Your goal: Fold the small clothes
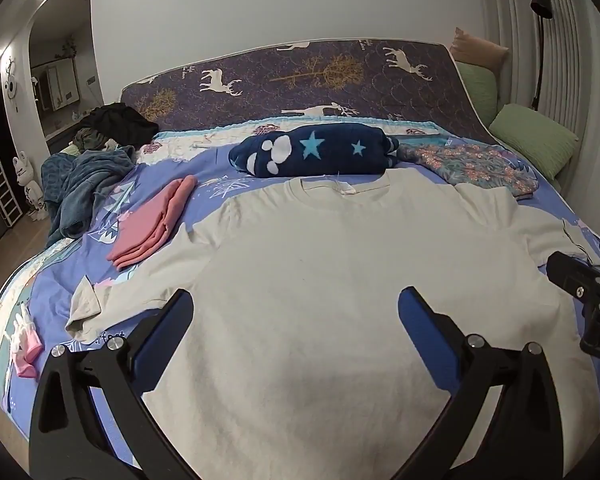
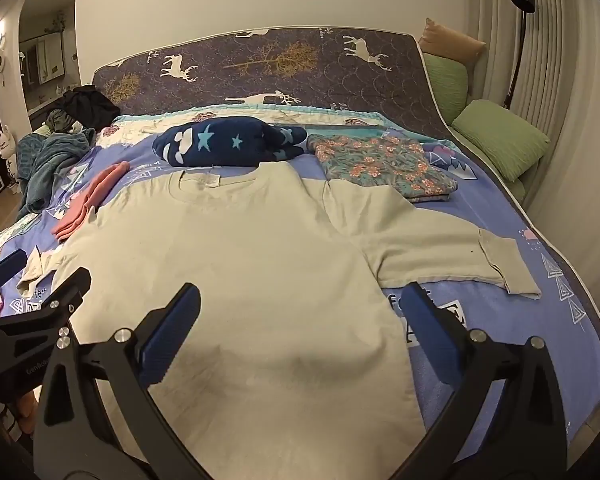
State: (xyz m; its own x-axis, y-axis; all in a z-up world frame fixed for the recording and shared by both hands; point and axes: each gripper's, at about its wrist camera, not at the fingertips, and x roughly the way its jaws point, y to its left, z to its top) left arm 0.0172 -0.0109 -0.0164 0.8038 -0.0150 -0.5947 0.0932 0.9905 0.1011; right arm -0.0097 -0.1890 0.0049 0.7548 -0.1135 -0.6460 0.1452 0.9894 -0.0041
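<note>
A cream T-shirt (image 1: 332,256) lies flat on the bed, collar toward the headboard, both sleeves spread out. It also shows in the right wrist view (image 2: 236,256). My left gripper (image 1: 296,300) is open and empty, hovering over the shirt's lower left part. My right gripper (image 2: 300,300) is open and empty, over the shirt's lower right edge. The right gripper shows at the right edge of the left wrist view (image 1: 584,292). The left gripper shows at the left edge of the right wrist view (image 2: 40,280).
A folded pink garment (image 1: 152,224) lies left of the shirt. A navy star blanket (image 1: 312,152) lies past the collar. A folded floral garment (image 2: 384,164) lies at the far right. A heap of dark clothes (image 1: 96,156) sits far left. Green pillows (image 2: 500,136) line the right side.
</note>
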